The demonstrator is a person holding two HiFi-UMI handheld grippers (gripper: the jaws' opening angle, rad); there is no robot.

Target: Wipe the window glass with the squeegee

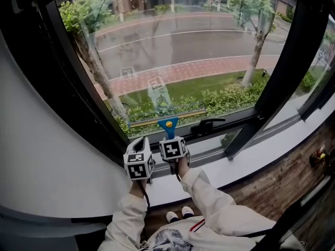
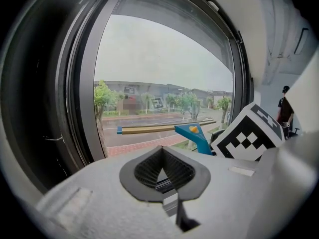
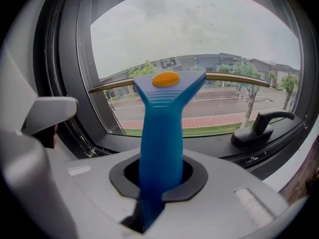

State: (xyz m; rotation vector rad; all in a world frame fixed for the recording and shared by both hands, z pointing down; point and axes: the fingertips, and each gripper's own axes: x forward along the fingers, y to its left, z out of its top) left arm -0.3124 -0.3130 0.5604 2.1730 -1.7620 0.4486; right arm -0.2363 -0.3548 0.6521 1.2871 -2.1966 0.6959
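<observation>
The squeegee (image 1: 168, 123) has a blue handle with an orange dot and a brass-coloured blade bar (image 1: 167, 116). The blade lies level against the window glass (image 1: 172, 51) near its bottom edge. My right gripper (image 1: 169, 138) is shut on the blue handle (image 3: 159, 133), which stands upright between its jaws (image 3: 158, 176). In the right gripper view the blade bar (image 3: 234, 77) spans the pane. My left gripper (image 1: 142, 144) hangs just left of the right one, by the lower left of the frame. Its jaws (image 2: 162, 171) are shut and hold nothing. The squeegee (image 2: 197, 133) shows to its right.
A black window handle (image 1: 209, 124) lies on the lower frame, right of the squeegee. The dark window frame (image 1: 78, 93) curves up the left side. A white sill (image 1: 251, 161) runs below, with wooden floor (image 1: 282, 182) beyond. A person (image 2: 285, 108) stands far right.
</observation>
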